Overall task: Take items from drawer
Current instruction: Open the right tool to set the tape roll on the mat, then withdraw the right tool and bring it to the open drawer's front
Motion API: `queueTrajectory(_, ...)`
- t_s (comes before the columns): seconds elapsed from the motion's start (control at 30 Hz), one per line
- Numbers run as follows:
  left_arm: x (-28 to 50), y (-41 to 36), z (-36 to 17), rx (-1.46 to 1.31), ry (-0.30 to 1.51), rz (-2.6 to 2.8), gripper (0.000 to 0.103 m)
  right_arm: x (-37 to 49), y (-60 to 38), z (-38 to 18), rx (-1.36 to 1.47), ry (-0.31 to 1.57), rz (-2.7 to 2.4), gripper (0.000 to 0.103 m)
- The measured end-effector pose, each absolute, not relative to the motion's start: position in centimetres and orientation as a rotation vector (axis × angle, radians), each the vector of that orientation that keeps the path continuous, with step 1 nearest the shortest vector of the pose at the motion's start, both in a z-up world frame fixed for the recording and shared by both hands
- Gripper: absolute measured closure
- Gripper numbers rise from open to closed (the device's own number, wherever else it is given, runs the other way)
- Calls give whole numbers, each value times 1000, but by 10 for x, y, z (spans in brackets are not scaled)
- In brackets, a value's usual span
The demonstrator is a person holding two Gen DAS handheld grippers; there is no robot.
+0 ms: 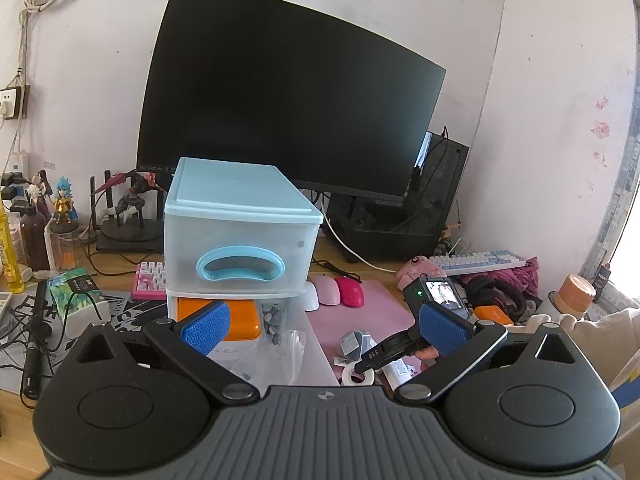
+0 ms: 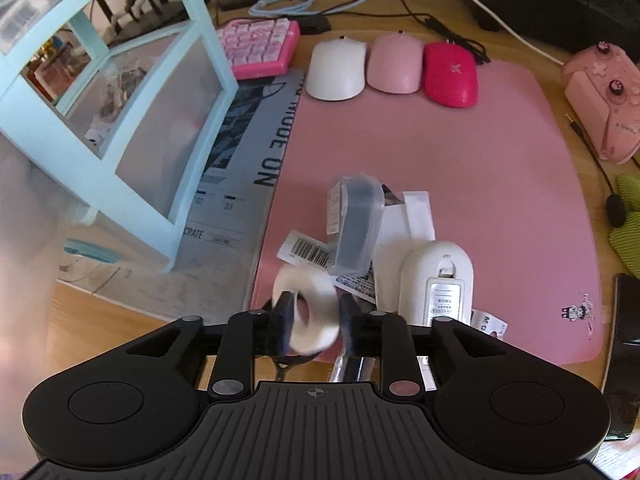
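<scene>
A small drawer cabinet with a light blue top and blue handle stands on the desk; its lower drawer is pulled out, holding an orange box and a bag of small grey parts. My left gripper is open and empty in front of it. My right gripper is shut on a white tape roll, low over the pink mat. The roll also shows in the left wrist view. A clear plastic case and a white device lie on the mat.
The cabinet's side is at left in the right wrist view. Three mice, a pink keypad and a pink controller lie at the mat's far edge. A monitor stands behind the cabinet. Figurines and bottles are at left.
</scene>
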State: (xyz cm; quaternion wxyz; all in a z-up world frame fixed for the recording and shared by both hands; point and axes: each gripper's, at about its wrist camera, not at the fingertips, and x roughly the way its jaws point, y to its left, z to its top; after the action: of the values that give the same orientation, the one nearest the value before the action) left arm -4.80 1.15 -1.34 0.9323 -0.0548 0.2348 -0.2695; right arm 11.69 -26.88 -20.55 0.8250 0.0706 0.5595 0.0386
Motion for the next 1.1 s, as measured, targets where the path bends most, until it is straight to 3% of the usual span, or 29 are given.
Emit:
queueTrajectory(0.13, -47, 10, -14, -110, 477, -559, 0, 113, -267, -197, 137, 1165, 73, 44)
queueTrajectory(0.3, -46, 9, -14, -105, 474, -568, 0, 107, -264, -180, 132, 1133, 64, 35)
queueTrajectory(0.4, -45, 10, -15, -107, 472, -567, 0, 101, -260, -163, 117, 1092, 50, 21)
queueTrajectory(0.77, -44, 13, -15, -109, 466, -566, 0, 73, -247, -85, 55, 936, 17, 13)
queueTrajectory(0.87, -43, 14, -15, -110, 465, -567, 0, 62, -242, -65, 31, 882, -3, 1)
queueTrajectory(1.1, -44, 15, -15, -109, 465, -567, 0, 33, -231, -30, 25, 774, -4, 0)
